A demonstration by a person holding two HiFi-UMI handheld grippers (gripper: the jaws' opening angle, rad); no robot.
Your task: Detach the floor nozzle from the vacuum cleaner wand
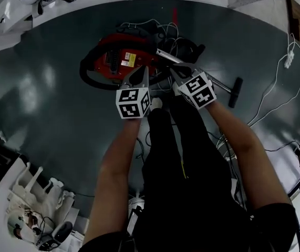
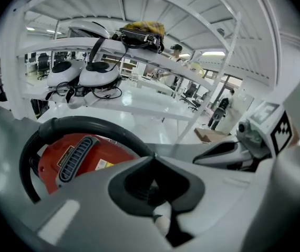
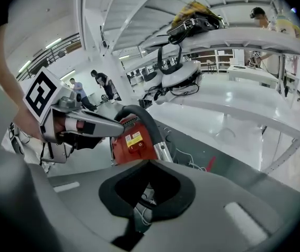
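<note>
While left gripper (image 1: pixel 144 73) and right gripper (image 1: pixel 174 73) hover closed, empty, nothing is grasped.
Next: open, reach right for wand (image 1: pixel 219 83) and floor nozzle (image 1: pixel 236 92).

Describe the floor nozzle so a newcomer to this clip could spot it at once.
On the dark floor, find the red vacuum cleaner; a silver wand runs from it to the right. The floor nozzle is the short black bar crossing the wand's far end, unlike the thin white cable nearby.
</note>
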